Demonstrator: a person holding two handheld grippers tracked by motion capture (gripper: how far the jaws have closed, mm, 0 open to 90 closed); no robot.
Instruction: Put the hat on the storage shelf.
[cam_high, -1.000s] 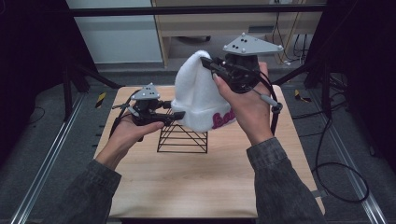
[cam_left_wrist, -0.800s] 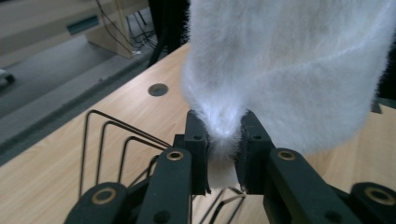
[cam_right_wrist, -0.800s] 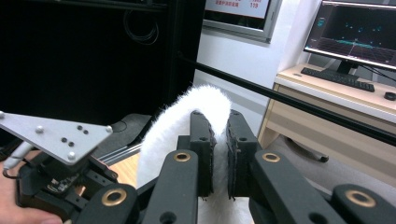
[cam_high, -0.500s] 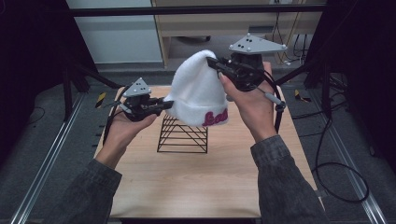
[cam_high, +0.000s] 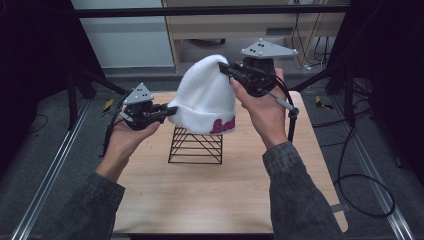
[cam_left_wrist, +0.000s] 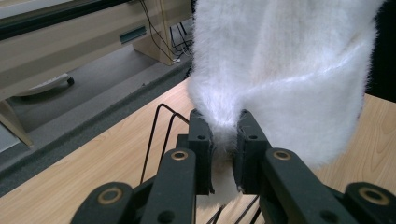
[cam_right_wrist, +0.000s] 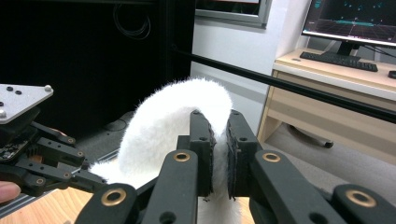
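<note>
My left gripper (cam_high: 167, 111) has just been closing and now pinches the cuff edge of the white beanie (cam_high: 207, 97), fabric squeezed between its jaws in the left gripper view. The hat hangs stretched above the black wire stand (cam_high: 196, 145) at mid-table, its long axis rising from cuff to crown. My right gripper (cam_high: 226, 68) clamps the crown, higher and farther back. I judge the stand lies directly beneath the cuff.

Fluffy white knit hat (cam_high: 206, 97); matt wooden table (cam_high: 200, 192)
</note>
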